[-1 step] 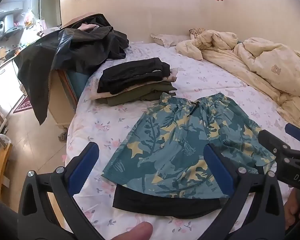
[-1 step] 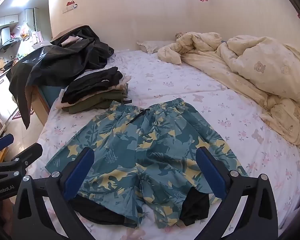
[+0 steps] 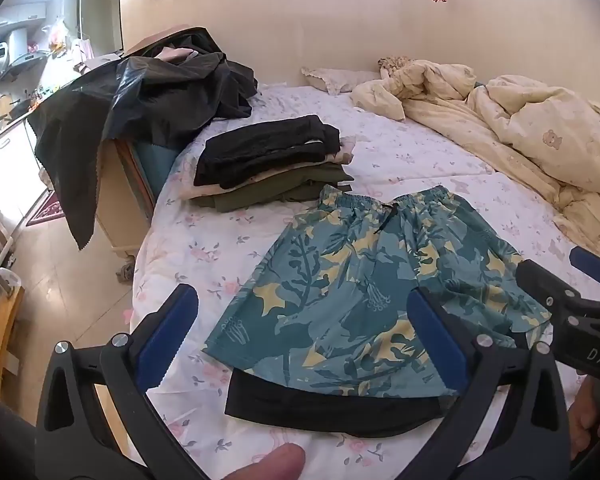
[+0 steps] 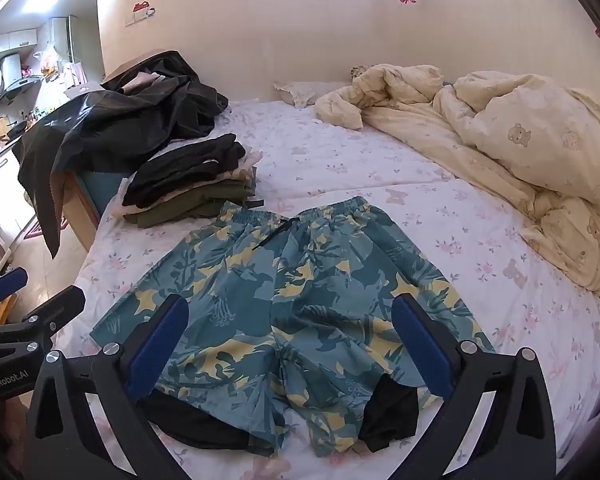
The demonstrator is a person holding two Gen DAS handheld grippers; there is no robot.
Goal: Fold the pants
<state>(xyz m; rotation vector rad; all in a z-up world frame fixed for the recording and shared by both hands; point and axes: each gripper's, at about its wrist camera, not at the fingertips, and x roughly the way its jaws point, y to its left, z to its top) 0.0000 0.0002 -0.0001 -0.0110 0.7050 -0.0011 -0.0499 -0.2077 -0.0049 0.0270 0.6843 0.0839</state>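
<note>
On the flowered bed sheet [image 4: 380, 168], the left gripper [image 3: 304, 344] and right gripper [image 4: 288, 344] hang with jaws spread wide, holding nothing. The shorts [image 4: 292, 292] lie flat beyond both, black lining poking from the hems and partly hidden behind the fingers. A clothes stack [image 4: 192, 184] touches the shorts' waistband corner; the blanket [image 4: 512, 152] lies well apart, cut off at the frame edge.

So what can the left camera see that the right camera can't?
Only the left view shows a fingertip at the bottom edge and the right gripper poking in. Only the right view shows both leg ends of the shorts, with black lining peeking out of each, plus the left gripper at its side. Both show the shorts flat on the bed, the pile of folded clothes, the cream quilt, and open jaws.
</note>
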